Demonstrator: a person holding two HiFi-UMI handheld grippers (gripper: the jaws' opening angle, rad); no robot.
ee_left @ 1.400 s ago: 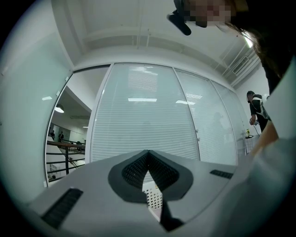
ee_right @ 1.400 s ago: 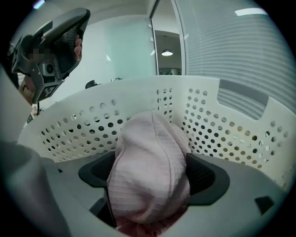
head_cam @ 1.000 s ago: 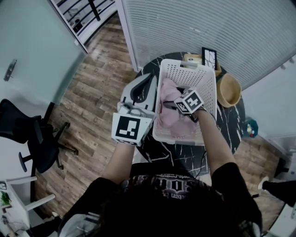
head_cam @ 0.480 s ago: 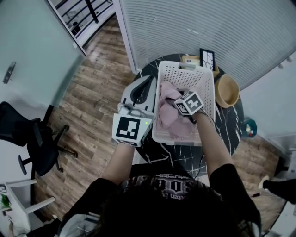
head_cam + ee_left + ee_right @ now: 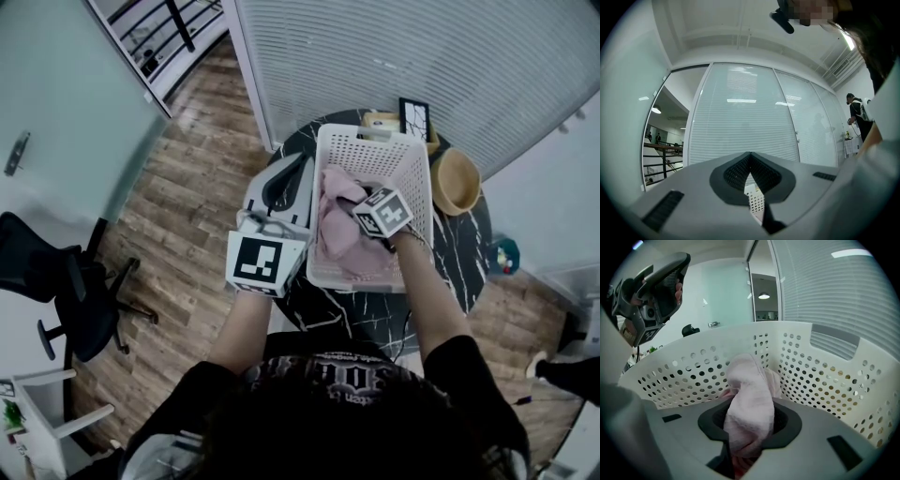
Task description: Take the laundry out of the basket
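We show a white perforated plastic laundry basket (image 5: 375, 150) standing on a round black marble-patterned bench (image 5: 375, 314). A crumpled pale pink cloth (image 5: 342, 230) lies inside the basket, heaped against its left wall and spread over its floor.

The right hand-held gripper (image 5: 361, 220) reaches into the basket from the near rim and tilts downward. In the right gripper view we see a fold of the pink cloth (image 5: 747, 399) rising out from between this hand-held gripper's (image 5: 745, 439) jaws. The jaws have just been closing, and they now pinch the fold between their pads. The basket's perforated wall (image 5: 825, 376) curves round behind the cloth.

The left hand-held gripper (image 5: 291, 178) hovers outside the basket, just beside its left wall, and touches neither basket nor cloth. In the left gripper view we see its (image 5: 751, 171) jaws brought together at the tips, with nothing between them.

Outside the basket, just beside its right wall, sits a round wooden bowl (image 5: 457, 183). A small black-framed picture (image 5: 412, 114) stands just beyond the basket's far rim.
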